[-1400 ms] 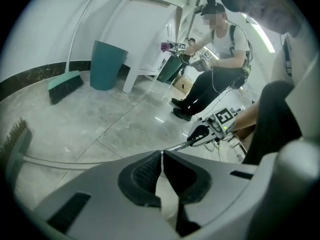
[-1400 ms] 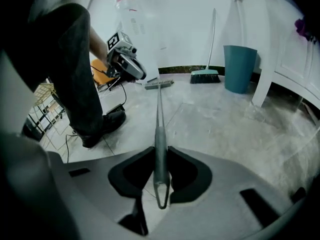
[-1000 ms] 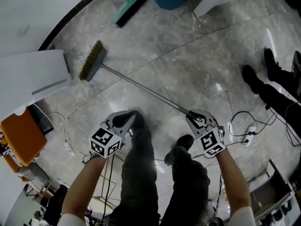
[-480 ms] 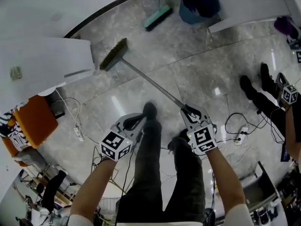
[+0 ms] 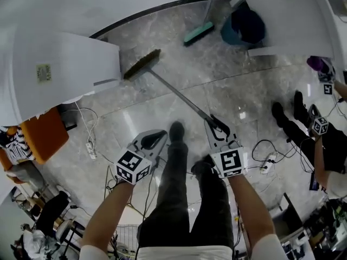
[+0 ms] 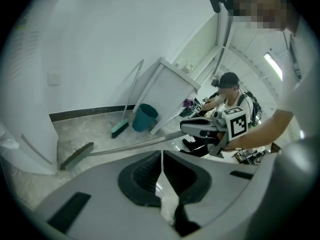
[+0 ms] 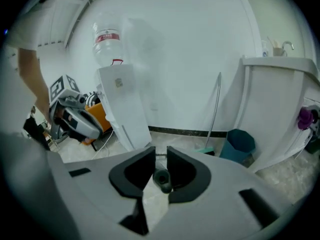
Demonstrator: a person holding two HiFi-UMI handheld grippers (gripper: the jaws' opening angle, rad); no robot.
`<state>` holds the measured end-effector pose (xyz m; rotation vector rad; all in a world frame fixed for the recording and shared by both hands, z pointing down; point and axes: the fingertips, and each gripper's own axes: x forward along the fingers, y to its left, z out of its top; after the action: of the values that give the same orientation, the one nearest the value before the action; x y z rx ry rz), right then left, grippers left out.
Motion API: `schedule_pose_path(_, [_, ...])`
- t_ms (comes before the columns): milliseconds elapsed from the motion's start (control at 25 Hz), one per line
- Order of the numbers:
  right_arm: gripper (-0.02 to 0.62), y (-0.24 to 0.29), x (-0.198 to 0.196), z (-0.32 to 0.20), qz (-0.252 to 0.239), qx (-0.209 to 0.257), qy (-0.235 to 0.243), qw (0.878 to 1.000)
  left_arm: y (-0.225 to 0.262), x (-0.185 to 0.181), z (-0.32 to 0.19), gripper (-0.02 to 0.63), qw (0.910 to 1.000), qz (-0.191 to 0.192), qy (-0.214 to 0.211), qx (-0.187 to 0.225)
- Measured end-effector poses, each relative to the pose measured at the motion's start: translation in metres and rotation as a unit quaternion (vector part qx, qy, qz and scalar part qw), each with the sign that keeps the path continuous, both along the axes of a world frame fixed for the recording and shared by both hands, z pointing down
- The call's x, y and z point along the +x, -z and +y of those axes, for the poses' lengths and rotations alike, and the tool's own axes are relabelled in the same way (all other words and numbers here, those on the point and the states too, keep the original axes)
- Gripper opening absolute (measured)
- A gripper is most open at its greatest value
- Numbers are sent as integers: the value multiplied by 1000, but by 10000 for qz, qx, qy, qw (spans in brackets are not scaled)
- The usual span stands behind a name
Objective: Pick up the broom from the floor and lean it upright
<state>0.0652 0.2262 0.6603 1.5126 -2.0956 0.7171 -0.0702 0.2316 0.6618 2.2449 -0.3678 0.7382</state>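
The broom's brush head (image 5: 142, 64) rests on the marble floor beside a white cabinet. Its grey handle (image 5: 181, 97) slants up to my right gripper (image 5: 213, 124), which is shut on the handle's end. In the right gripper view that end (image 7: 161, 178) sits between the pads, and the jaws have just been closing on it. My left gripper (image 5: 157, 137) hangs to the left of the handle, shut and holding nothing. In the left gripper view the brush head (image 6: 76, 155), the handle (image 6: 140, 146) and the right gripper (image 6: 200, 129) lie beyond the closed left gripper (image 6: 162, 156).
A white cabinet (image 5: 65, 69) stands left of the brush head. A green broom (image 5: 198, 32) leans on the far wall next to a teal bin (image 5: 246, 26). Cables and a power strip (image 5: 89, 150) lie at the left, an orange case (image 5: 40, 137) beyond. Another person (image 5: 314, 129) stands at the right.
Both grippers have risen. The right one has lifted the handle's end, so the broom slants more steeply while its brush head stays on the floor.
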Motion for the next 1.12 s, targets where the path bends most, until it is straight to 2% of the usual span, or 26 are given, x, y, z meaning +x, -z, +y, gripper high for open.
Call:
schedule_pose_path(200, [69, 33, -9, -49, -42, 441, -258, 9987, 16, -14, -27, 12, 9998, 91, 145, 43])
schedule_pose_path(400, [57, 47, -21, -81, -55, 522, -295, 9982, 31, -20, -43, 12, 9996, 190, 200, 73])
schedule_pose_path(640, [31, 48, -32, -108, -155, 726, -450, 9962, 47, -7, -56, 12, 9990, 325, 261, 135])
schedule_pose_path(960, [6, 66, -24, -172, -635, 1186, -727, 9882, 43, -5, -78, 11, 9968, 251, 757, 22])
schedule_pose_path(1000, [21, 71, -27, -182, -641, 1284, -713, 9871, 42, -6, -81, 12, 9962, 225, 836, -5])
schedule_pose_path(1040, [71, 75, -30, -192, -621, 1386, -676, 9861, 41, -7, -83, 12, 9956, 193, 913, -25])
schedule_pose_path(1120, [86, 79, -39, -209, -651, 1481, -531, 9854, 36, -8, -90, 12, 9938, 130, 1102, 0])
